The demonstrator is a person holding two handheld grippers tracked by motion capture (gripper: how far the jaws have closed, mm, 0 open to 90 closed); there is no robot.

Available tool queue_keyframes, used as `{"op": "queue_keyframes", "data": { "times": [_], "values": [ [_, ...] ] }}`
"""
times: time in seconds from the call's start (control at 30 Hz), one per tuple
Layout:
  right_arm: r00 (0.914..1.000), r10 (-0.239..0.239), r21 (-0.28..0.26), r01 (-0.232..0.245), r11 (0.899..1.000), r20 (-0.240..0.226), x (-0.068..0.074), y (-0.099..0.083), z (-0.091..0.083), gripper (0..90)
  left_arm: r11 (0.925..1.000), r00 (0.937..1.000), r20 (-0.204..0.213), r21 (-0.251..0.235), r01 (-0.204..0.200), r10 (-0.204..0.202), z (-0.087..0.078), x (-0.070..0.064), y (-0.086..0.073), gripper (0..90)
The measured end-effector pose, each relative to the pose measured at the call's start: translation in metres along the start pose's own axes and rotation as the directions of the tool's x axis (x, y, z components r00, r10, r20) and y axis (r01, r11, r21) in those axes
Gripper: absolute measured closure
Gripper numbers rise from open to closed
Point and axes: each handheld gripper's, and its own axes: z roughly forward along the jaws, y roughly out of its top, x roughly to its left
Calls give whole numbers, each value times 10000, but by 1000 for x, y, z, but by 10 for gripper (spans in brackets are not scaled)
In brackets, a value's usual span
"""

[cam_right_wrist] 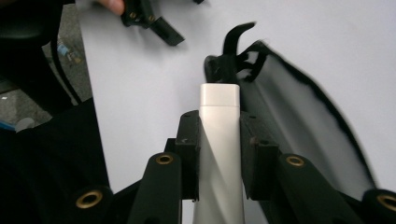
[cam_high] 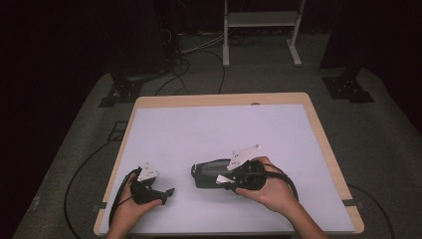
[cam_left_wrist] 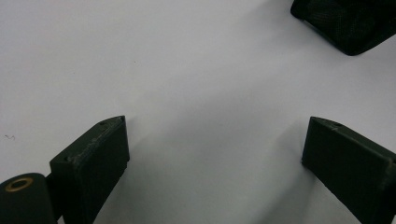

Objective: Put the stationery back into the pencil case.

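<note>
A black zip pouch (cam_high: 206, 172) with a grey lining lies open on the white table (cam_high: 214, 124), right of centre near the front. My right gripper (cam_high: 225, 178) is shut on a white flat tube (cam_right_wrist: 219, 140), whose end points at the pouch's open mouth (cam_right_wrist: 299, 121) beside the zipper pull (cam_right_wrist: 236, 35). My left gripper (cam_high: 165, 195) rests low at the front left with its jaws wide apart and nothing between them. In the left gripper view, that gripper (cam_left_wrist: 217, 122) stands over bare table, and a corner of the pouch (cam_left_wrist: 348, 23) sits off to the upper right.
The table has a wooden rim (cam_high: 328, 149). Cables (cam_high: 84, 169) trail over the grey floor to the left. A white metal stand (cam_high: 261, 30) is behind the table. The other gripper (cam_right_wrist: 163, 30) appears at the top left of the right gripper view.
</note>
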Motion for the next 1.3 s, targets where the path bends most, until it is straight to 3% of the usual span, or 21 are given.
{"op": "queue_keyframes", "data": {
  "times": [0.33,0.77,1.3],
  "values": [
    [9991,-21,43,19,10000,422,-20,17,-5,706,10000,10000,9,2,8,-8,0,0,0,65],
    [9986,-210,714,175,9973,487,-42,25,17,706,10000,10000,16,-24,53,-53,0,0,0,65],
    [9990,-221,1230,171,9923,399,-51,24,32,705,10000,10000,5,-32,45,-45,0,0,0,65]
  ]
}}
